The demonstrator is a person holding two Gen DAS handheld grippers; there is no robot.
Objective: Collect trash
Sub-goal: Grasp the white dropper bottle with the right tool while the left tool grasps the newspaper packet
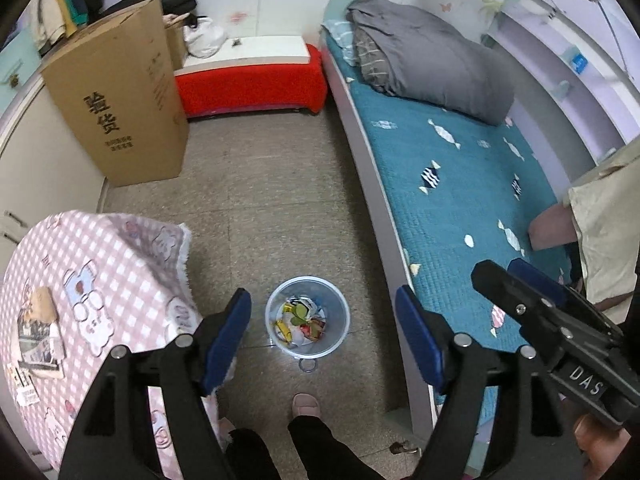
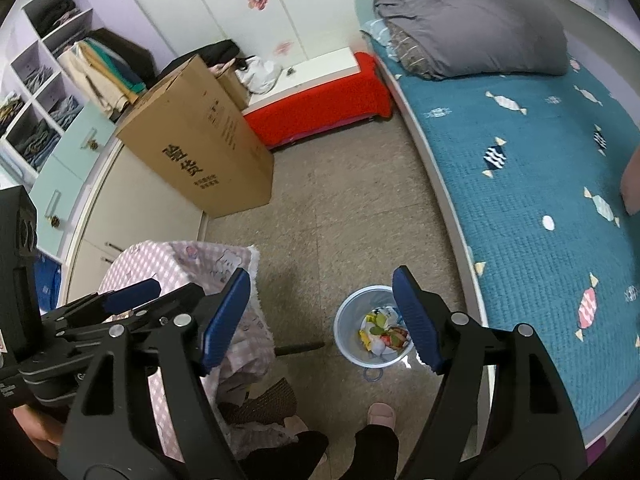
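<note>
Both tongs hang high over the floor, tilted steeply down, each gaping wide with nothing between its blue pads. The left tongs (image 1: 323, 340) frame a small pale bin (image 1: 307, 317) that stands on the speckled floor (image 1: 260, 208), just beside the white edge of the bed (image 1: 460, 184). The bin holds a heap of trash (image 1: 302, 322): crumpled white paper with yellow, green and red wrappers. A small ring (image 1: 307, 366) lies on the floor touching the bin's near side. The right tongs (image 2: 322, 314) show the same bin (image 2: 372, 326) partly behind their right finger, with the trash (image 2: 384, 334) visible inside. To the left stands a tabletop (image 1: 112, 264) under a pink checked cloth with bear prints; some papers and cards (image 1: 38, 332) lie on it near its left edge. In the right view a dark thin rod (image 2: 300, 347) juts out from under the cloth toward the bin. The person's slippered foot (image 1: 306, 404) and dark trouser legs stand just short of the bin. Farther off, a tall cardboard box (image 1: 116, 100) leans by the cupboards, a red bench (image 1: 252, 80) sits against the far wall, and a grey folded quilt (image 1: 428, 60) rests on the bed's teal cover. Each tool appears at the edge of the other's view.
</note>
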